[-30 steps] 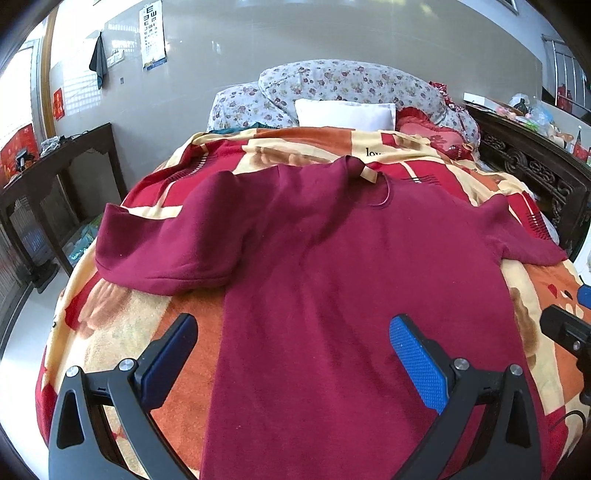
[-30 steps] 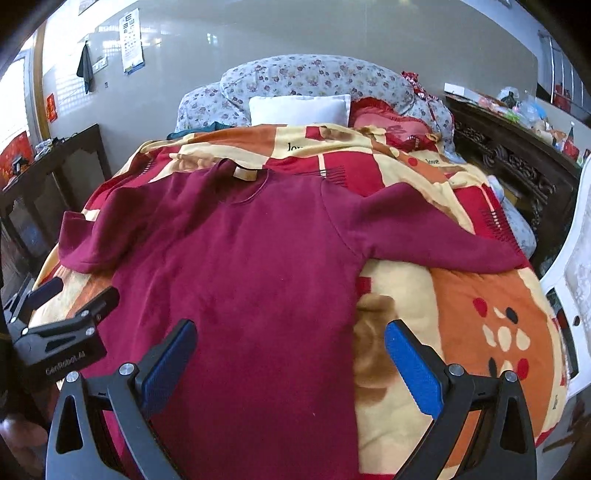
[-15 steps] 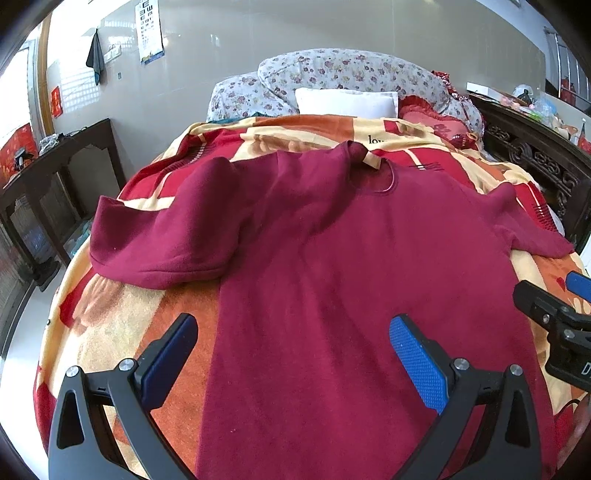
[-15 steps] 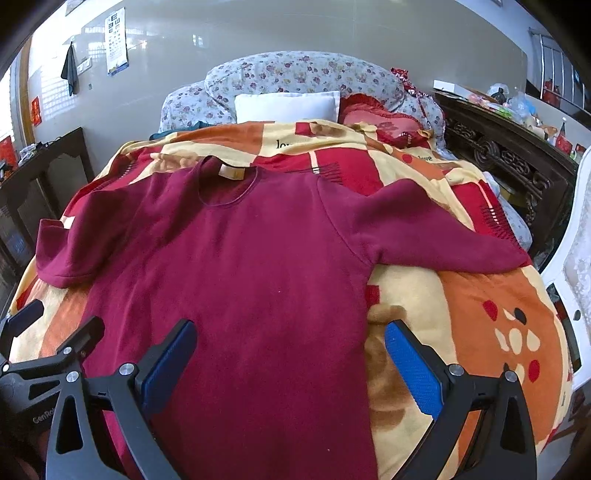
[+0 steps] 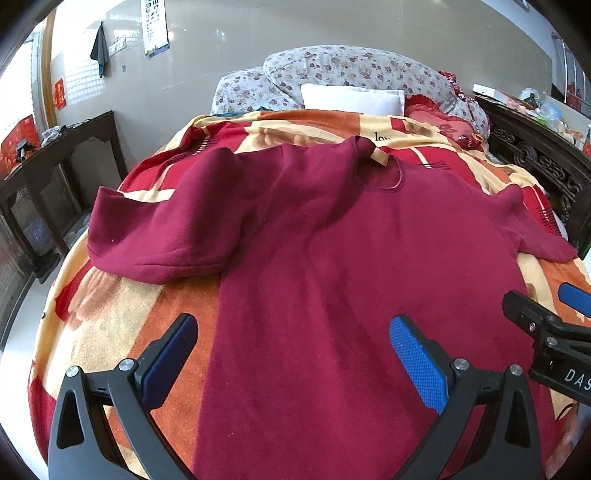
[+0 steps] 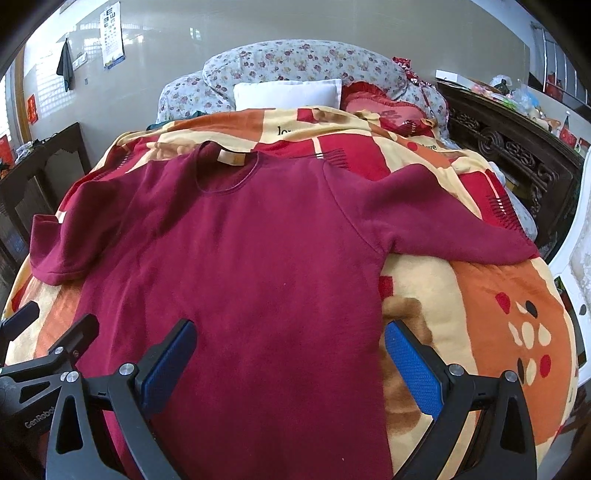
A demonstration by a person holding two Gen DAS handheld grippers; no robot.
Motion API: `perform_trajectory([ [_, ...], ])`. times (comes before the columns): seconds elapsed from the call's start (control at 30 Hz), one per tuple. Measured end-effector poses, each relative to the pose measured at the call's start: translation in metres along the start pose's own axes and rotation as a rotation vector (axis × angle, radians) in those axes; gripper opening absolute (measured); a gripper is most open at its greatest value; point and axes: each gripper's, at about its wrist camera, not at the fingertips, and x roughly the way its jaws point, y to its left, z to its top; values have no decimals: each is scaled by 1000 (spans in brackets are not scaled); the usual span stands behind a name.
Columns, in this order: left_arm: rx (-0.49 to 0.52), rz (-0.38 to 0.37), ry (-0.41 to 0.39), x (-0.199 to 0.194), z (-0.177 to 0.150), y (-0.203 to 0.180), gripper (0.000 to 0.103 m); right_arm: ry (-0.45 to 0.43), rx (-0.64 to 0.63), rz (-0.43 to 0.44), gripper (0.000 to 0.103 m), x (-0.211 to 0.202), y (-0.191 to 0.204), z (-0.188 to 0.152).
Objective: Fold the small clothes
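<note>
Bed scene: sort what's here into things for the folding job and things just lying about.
For the job:
maroon shirt
left tongs, open
right tongs, open

Just lying about:
patterned blanket
white pillow
floral quilt
pink cushion
eye chart

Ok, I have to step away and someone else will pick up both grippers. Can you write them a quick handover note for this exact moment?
Left gripper: open, empty, poised above the shirt's lower left part.
Right gripper: open, empty, poised above the shirt's lower right edge.
The maroon long-sleeved shirt lies face up on the patterned blanket on the bed, collar toward the pillows. Its right sleeve is stretched out flat; its left sleeve looks bunched and doubled over.
Done: shirt laid out roughly flat. No fold made yet.
Left: straighten or fold in the sleeves, then fold the body.
</note>
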Motion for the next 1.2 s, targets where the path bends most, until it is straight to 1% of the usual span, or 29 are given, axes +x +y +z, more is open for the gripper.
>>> perform_trajectory([
  [0.13,2,0,14,4,-1,1,103,4,20,-2,103,6,1,0],
  [0.47,-10,-7,31,16,-2,4,103,27,2,-2,103,19,10,0],
  [1.2,-35,9,62,31,-6,16,103,89,-16,11,103,44,24,-5],
])
